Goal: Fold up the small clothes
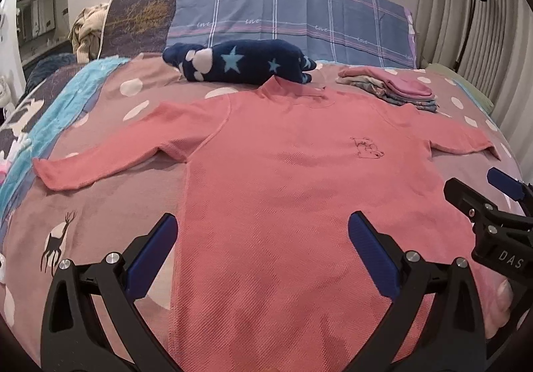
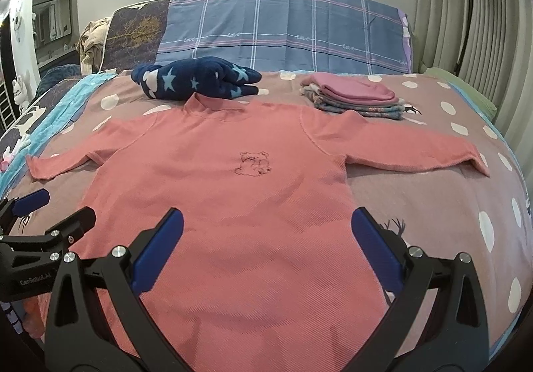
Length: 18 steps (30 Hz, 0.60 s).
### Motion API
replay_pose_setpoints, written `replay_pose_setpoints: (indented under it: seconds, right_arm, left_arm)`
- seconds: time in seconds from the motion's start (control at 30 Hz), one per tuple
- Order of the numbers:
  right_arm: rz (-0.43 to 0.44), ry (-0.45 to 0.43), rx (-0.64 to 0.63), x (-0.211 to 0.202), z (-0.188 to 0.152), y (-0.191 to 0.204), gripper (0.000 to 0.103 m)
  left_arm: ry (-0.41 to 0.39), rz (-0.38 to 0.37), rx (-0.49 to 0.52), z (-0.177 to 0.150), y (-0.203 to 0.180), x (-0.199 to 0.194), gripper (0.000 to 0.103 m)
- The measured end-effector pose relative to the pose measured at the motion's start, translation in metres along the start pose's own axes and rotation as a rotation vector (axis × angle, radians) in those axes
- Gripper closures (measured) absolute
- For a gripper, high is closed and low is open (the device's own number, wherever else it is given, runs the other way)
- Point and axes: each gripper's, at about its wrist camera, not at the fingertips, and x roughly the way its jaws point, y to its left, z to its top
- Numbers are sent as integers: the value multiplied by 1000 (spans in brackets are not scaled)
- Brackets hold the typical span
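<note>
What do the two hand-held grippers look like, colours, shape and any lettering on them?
Both look alike. The left hand-held gripper and the right hand-held gripper each have a matte black frame with triangular cut-outs, silver round bolt heads at the joints, and two flat blue finger pads. White lettering marks the bodies: "DAS" on the right one, "GenRobot.AI" on the left. No cables or sleeves show.

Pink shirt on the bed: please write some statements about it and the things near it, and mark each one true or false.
1. The shirt lies flat with both sleeves spread out. True.
2. The left tool is shut on the hem. False: it is open and holds nothing.
3. A folded stack sits beyond the shirt's right sleeve. True.
4. The navy star garment is folded on top of the stack. False: it lies bunched by the collar, apart from the stack.
5. The right tool is open. True.
</note>
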Motion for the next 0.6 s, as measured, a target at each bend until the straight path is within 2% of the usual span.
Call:
replay_pose_setpoints:
  seconds: [0.13,0.47,0.6]
  right_arm:
    - [6,2,-25,4,6,11,2]
    - [28,4,-88,16,18,38,2]
    - [37,10,-109,23,21,46,2]
  left_arm:
    - [5,-48,-29,0,11,0,1]
    - [-10,-4,-70,6,51,2,1]
    - [-22,8,-140,13,87,6,1]
